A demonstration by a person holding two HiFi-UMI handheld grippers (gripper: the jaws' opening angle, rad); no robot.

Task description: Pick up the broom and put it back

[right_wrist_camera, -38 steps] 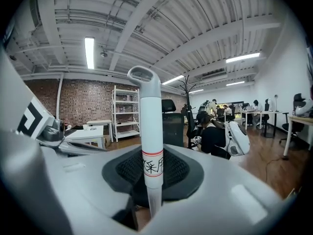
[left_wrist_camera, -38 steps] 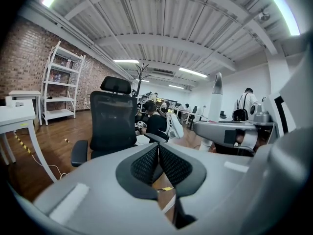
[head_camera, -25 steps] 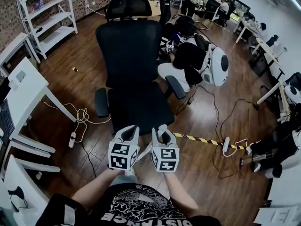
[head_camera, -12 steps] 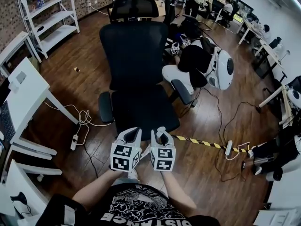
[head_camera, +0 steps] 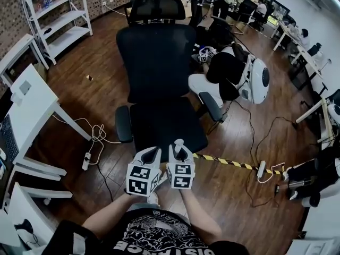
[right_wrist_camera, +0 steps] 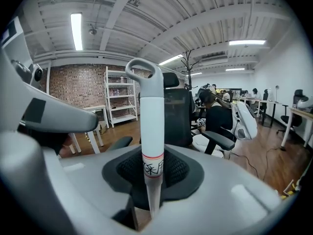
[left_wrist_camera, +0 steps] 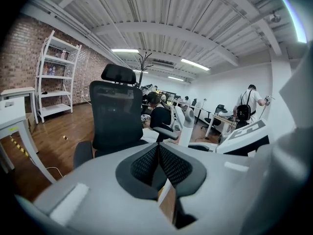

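Observation:
The broom shows only as its white handle with a loop at the top (right_wrist_camera: 152,126), standing upright between my right gripper's (right_wrist_camera: 152,173) pads, which are shut on it just below a red-edged label. In the head view the loop end (head_camera: 179,142) pokes up above the right gripper (head_camera: 180,154); the rest of the broom is hidden under the grippers and the person's body. My left gripper (left_wrist_camera: 158,153) is beside it on the left, also seen in the head view (head_camera: 150,155). Its black pads are pressed together with nothing between them.
A black office chair (head_camera: 159,62) stands directly ahead of both grippers. A white desk (head_camera: 32,97) and white shelves (head_camera: 58,15) are at the left. Cables and a power strip (head_camera: 86,160) lie on the wood floor, with yellow-black tape (head_camera: 228,162) to the right. A crouching person (head_camera: 223,70) is beside a white machine (head_camera: 258,78).
Both grippers have advanced toward the black chair and drawn closer together. The right gripper still grips the handle, whose loop end now shows above it.

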